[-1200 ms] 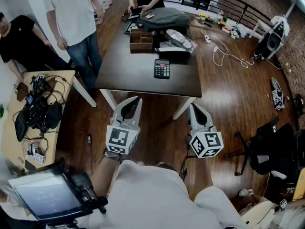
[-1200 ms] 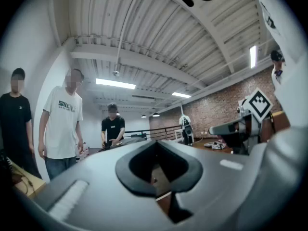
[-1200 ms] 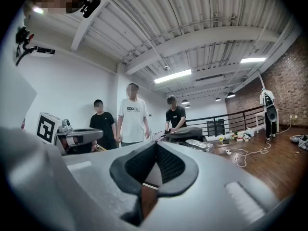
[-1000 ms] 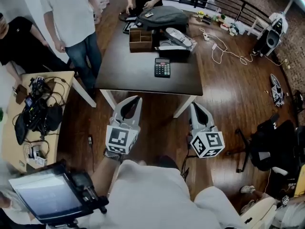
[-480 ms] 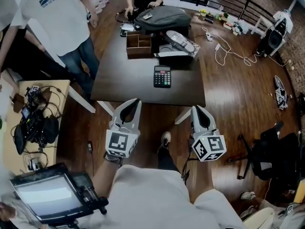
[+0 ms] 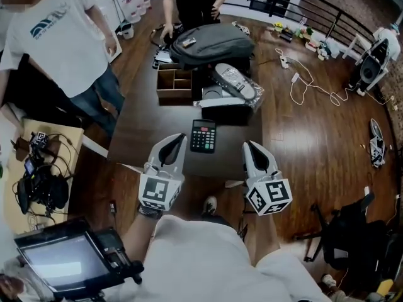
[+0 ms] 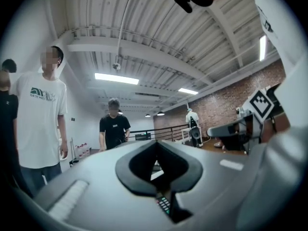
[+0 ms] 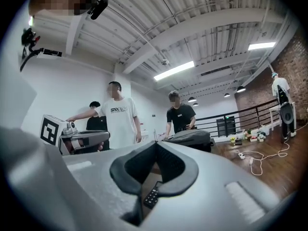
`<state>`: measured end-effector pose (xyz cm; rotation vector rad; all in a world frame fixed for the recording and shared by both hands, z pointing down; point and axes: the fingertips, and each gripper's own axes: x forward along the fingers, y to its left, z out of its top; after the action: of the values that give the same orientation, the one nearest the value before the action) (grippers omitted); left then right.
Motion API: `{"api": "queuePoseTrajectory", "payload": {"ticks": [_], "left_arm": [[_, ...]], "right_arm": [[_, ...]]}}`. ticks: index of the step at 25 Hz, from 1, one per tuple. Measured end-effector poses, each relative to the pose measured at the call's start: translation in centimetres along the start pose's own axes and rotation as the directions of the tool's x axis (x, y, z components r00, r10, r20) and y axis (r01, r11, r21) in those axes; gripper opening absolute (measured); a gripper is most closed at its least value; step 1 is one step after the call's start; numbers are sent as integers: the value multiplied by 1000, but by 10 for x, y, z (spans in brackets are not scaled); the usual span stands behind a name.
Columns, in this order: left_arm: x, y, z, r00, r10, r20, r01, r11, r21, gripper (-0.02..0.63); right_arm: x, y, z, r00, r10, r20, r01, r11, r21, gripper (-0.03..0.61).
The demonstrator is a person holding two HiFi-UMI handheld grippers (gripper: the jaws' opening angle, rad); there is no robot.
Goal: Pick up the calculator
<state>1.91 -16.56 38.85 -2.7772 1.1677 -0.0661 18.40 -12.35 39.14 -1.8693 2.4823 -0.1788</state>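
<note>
**While the calculator (image 6: pixel 203 136) lies untouched, both grippers are closed and empty**

Although the pickup is the whole task, nothing of it is done yet as far as these views show. The calculator rests flat on the dark worktop (image 6: pixel 145 131), close to the near edge, keys up. Behind it stand a wooden organiser (image 6: pixel 175 80), a dark backpack (image 6: pixel 204 43) and some other items well apart from it.

Seen from the head view, the left gripper (image 6: pixel 179 137) points forward with its tip just beside the calculator's left side. The right gripper (image 6: pixel 247 145) sits near the calculator's right side, a little farther off. The calculator lies between the two.

Each gripper's own view shows its jaws pressed together at the tips with nothing held. The calculator appears low in both, glimpsed through the gap beneath the closed pads, so both grippers seem to ride above the surface rather than on it. Neither appears to touch the calculator.

What remains, by my reading, is nearly everything:

- One gripper has to open its jaws.
- It has to come down to the calculator's thin body.
- It has to close across the edges and lift.

Because the calculator is flat and low, getting a jaw under or around an edge looks like the tricky part.
</note>
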Motion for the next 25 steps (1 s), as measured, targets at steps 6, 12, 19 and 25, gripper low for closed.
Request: {"api": "queuePoseTrajectory", "payload": {"ticks": [6,12,19,25], "left_arm": [[42,7,-16,998,33,-55,-33,999,-8,8],[62,20,-33,996,14,-91,-18,999,-42,9],[72,29,-44,991,-57,-117,47,995,-86,71],[67,19,-70,976,-102,-193,79,989,-122,89]], "right_arm": [[39,-27,-8,997,59,-43,-58,998,26,3],[66,-35,-18,995,76,-66,-72,996,61,3],[95,-27,-43,974,166,-154,-154,984,85,116],[118,-37,-81,924,259,-281,-247,966,80,143]]}}
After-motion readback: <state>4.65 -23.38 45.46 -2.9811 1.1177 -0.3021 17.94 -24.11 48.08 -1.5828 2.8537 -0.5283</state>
